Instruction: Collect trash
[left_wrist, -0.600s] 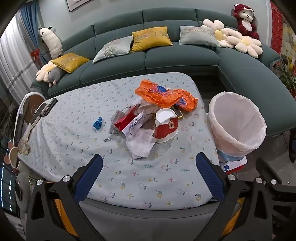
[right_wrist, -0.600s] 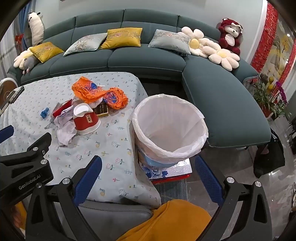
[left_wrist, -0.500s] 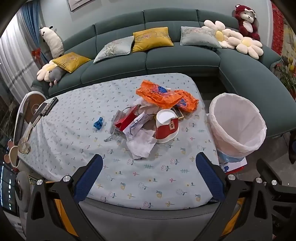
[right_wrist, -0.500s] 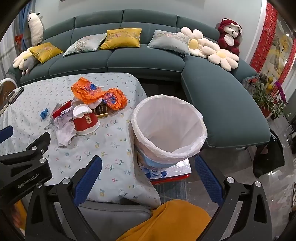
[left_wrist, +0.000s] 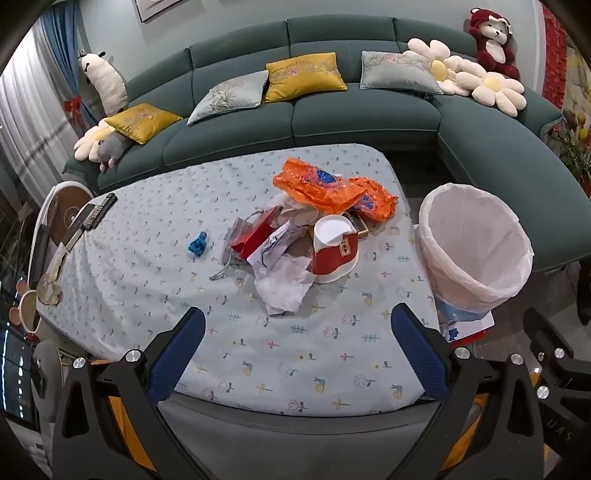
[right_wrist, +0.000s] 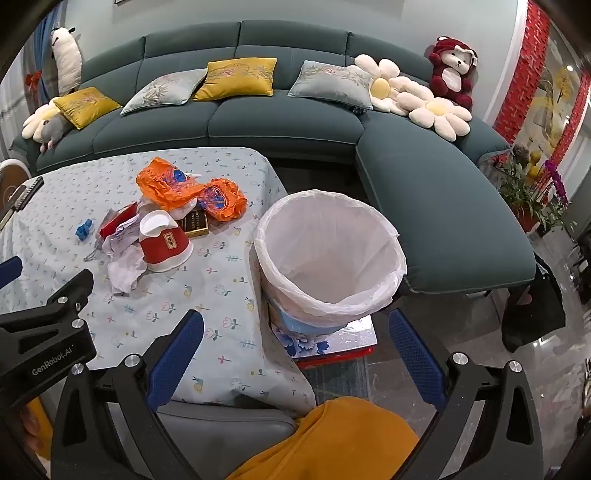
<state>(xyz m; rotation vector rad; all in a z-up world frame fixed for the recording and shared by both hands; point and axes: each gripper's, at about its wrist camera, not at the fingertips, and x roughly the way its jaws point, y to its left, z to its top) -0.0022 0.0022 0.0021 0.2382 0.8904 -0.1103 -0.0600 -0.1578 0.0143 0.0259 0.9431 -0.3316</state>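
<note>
- The left gripper (left_wrist: 295, 343) hangs over the near edge of the desk (left_wrist: 140, 266), jaws spread wide with nothing between them.
- The right gripper (right_wrist: 295, 343) hangs over the desk's right corner — jaws also spread wide, empty.
- The trash sits in one heap past the middle of the desk: an orange plastic bag (left_wrist: 332, 188) at twelve o'clock, a red-and-white cup (left_wrist: 334, 247) lying against crumpled white paper (left_wrist: 284, 284), a red packet (left_wrist: 255, 236) at nine o'clock of the cup.
- A small blue scrap (left_wrist: 197, 245) lies apart from the heap, at its nine o'clock.
- The bin (right_wrist: 328, 254) — lined with a white bag — stands just beside the desk's right edge.
</note>
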